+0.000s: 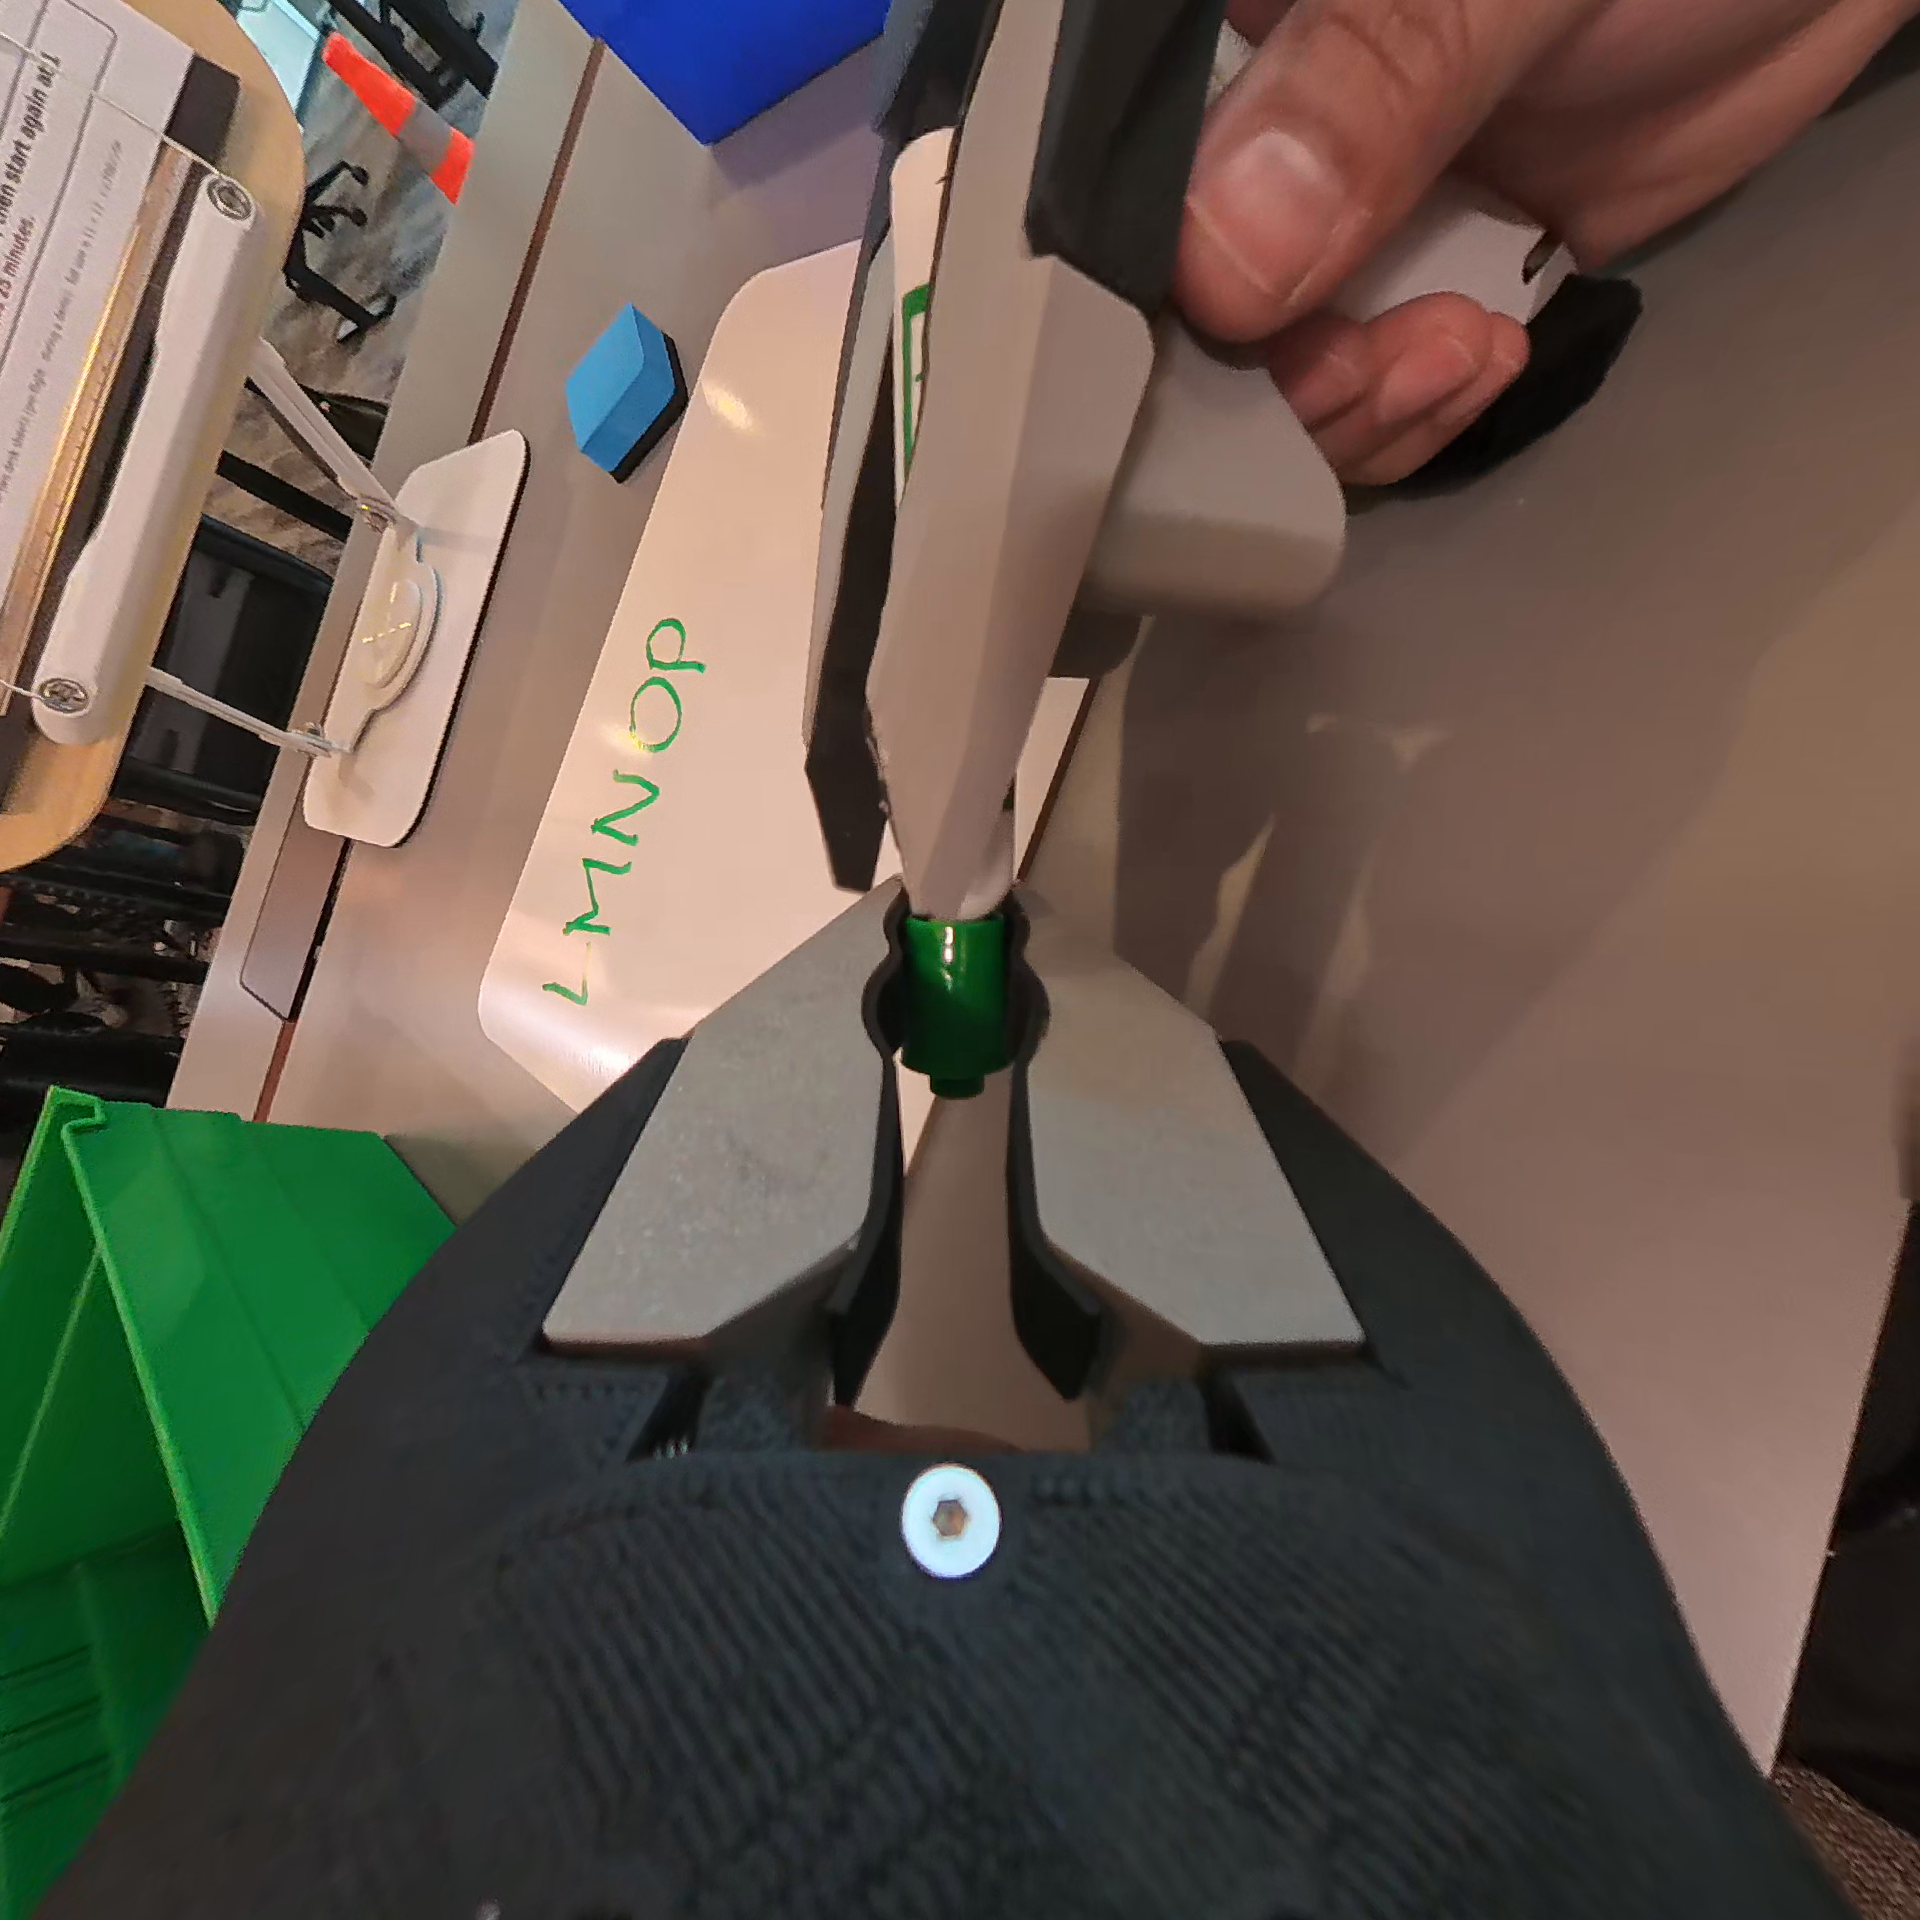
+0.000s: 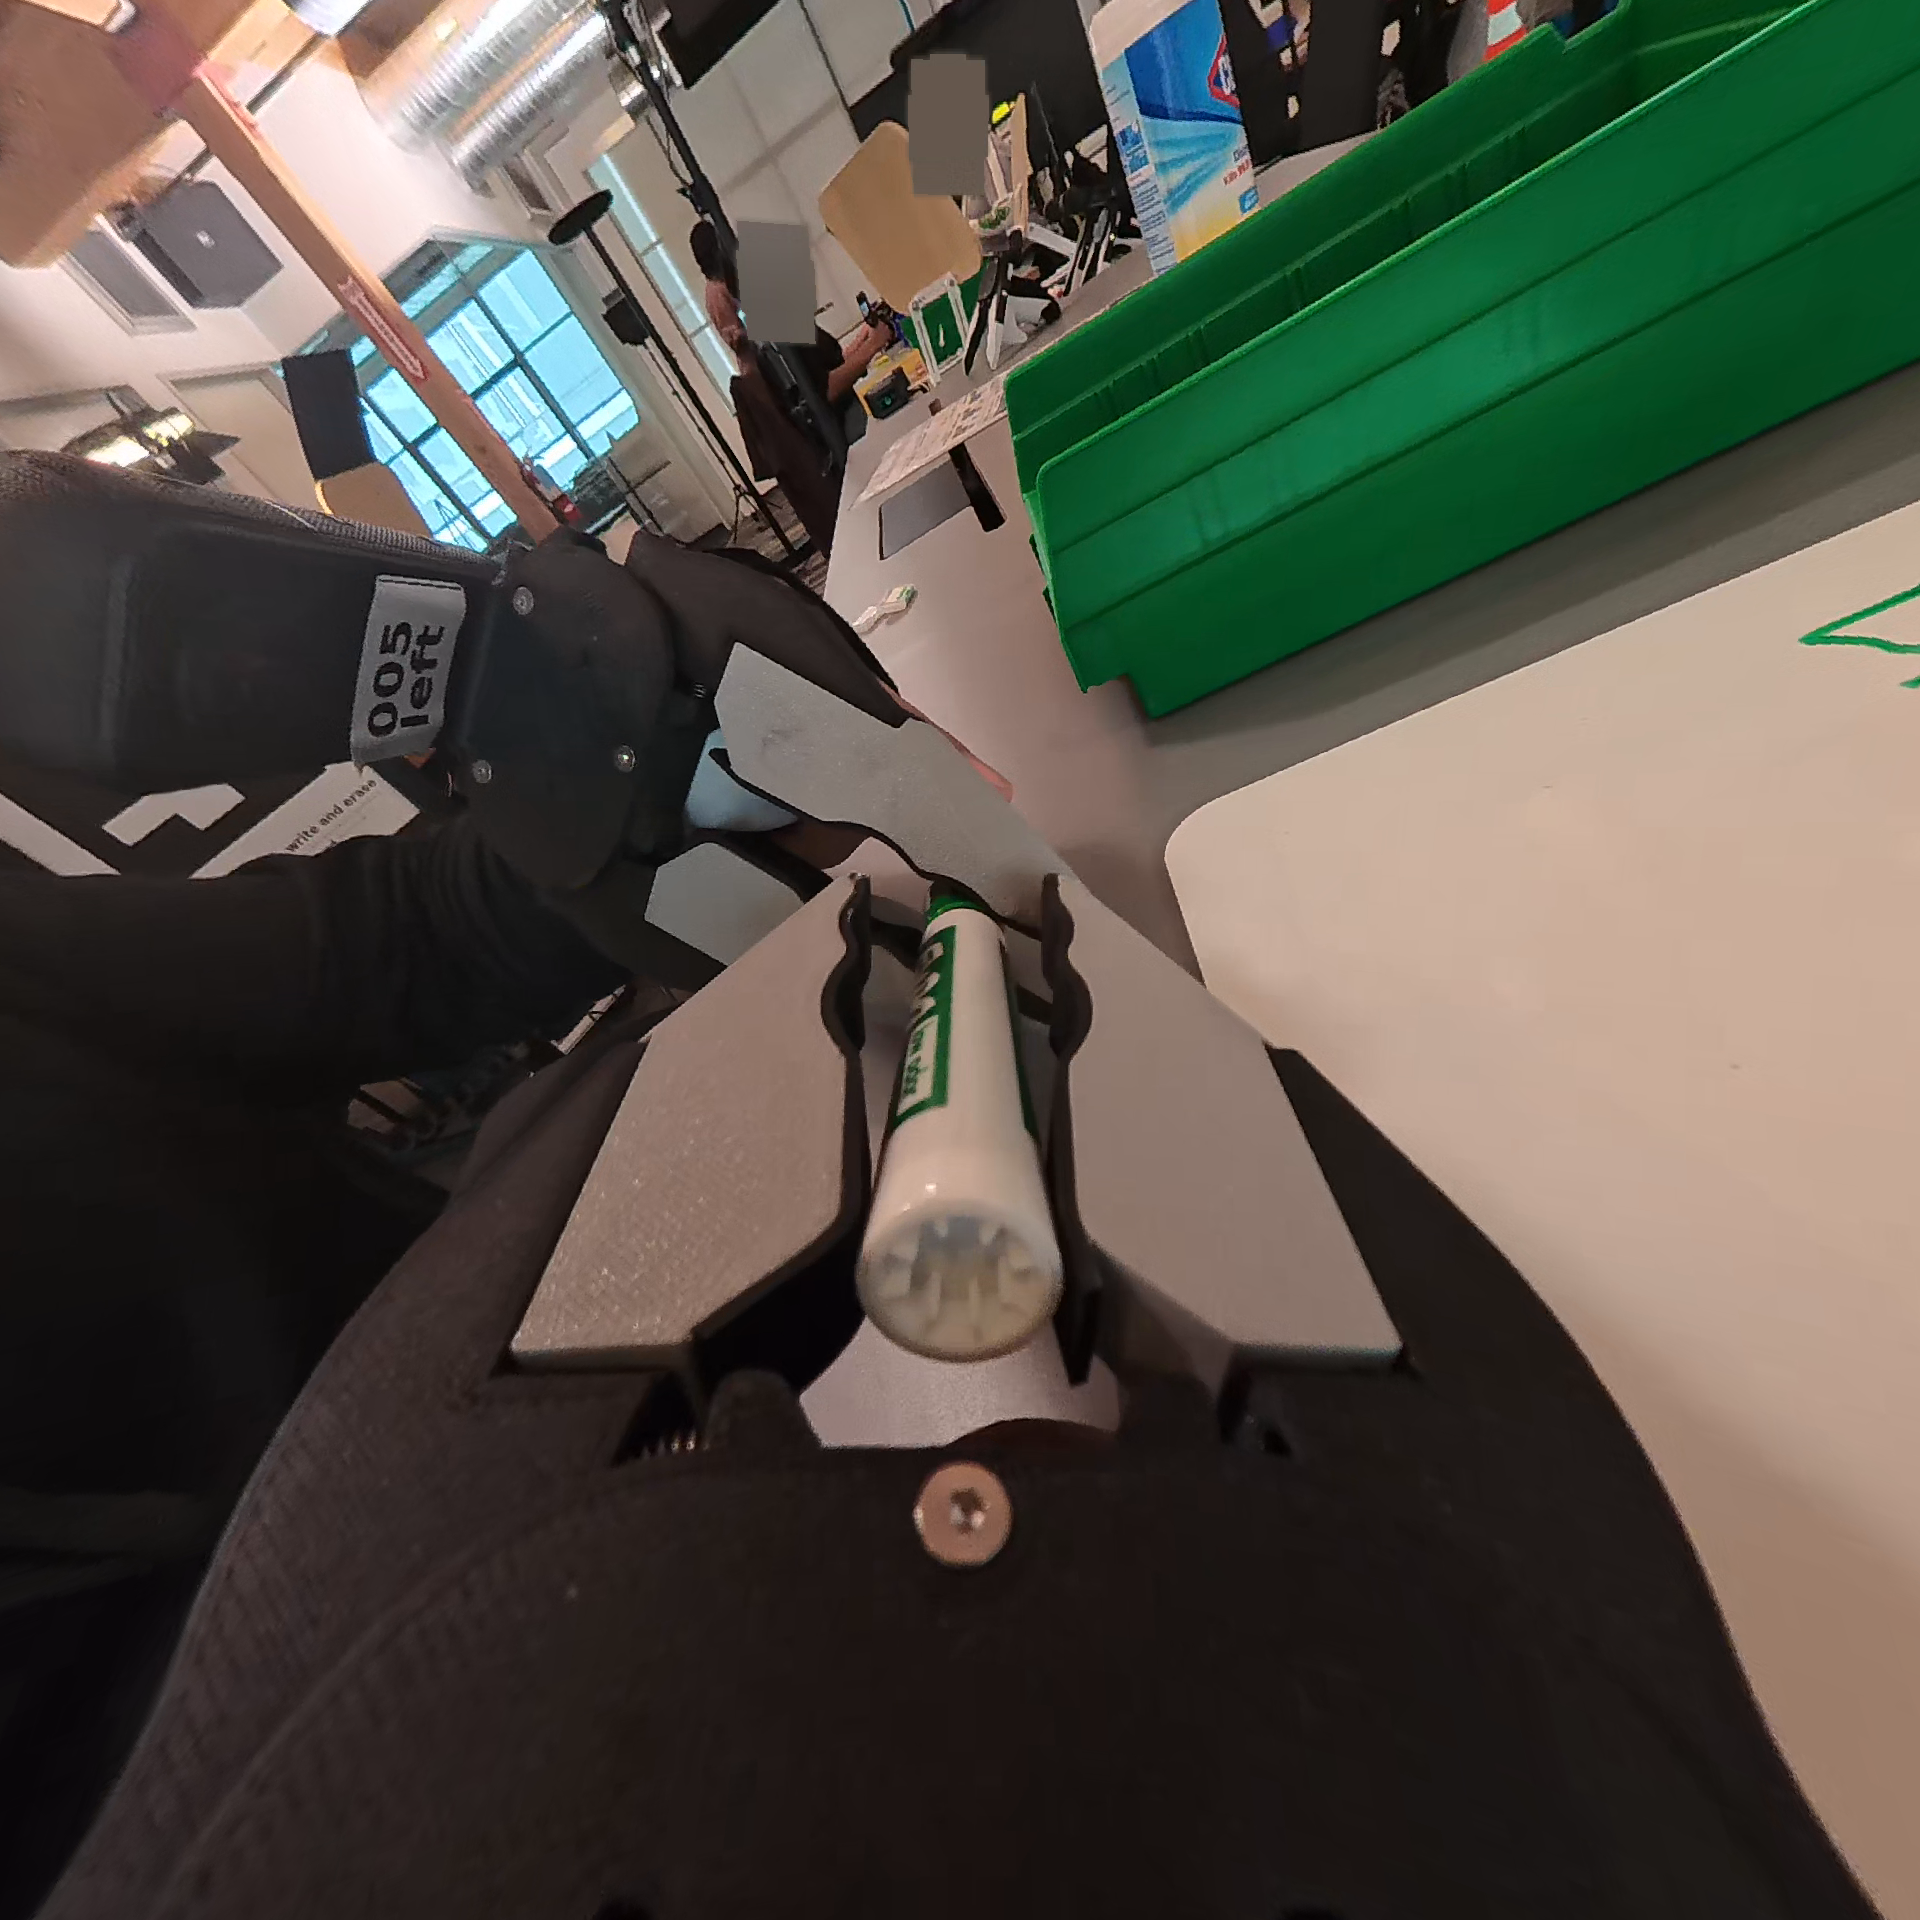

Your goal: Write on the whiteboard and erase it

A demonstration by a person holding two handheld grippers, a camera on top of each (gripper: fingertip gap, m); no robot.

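While clamping the cap [image 1: 951, 992] with the left gripper [image 1: 951, 997], gripping the marker [image 2: 961, 1091] in the right gripper [image 2: 956, 935], whiteboard [image 2: 1558, 1039] just beyond.

You're in an open lab or workshop: exposed silver ceiling ducts [image 2: 499, 114], black light stands [image 2: 686, 177], long grey tabletop [image 2: 1039, 748] carrying stacked green plastic bins [image 2: 1403, 416], other people working behind.
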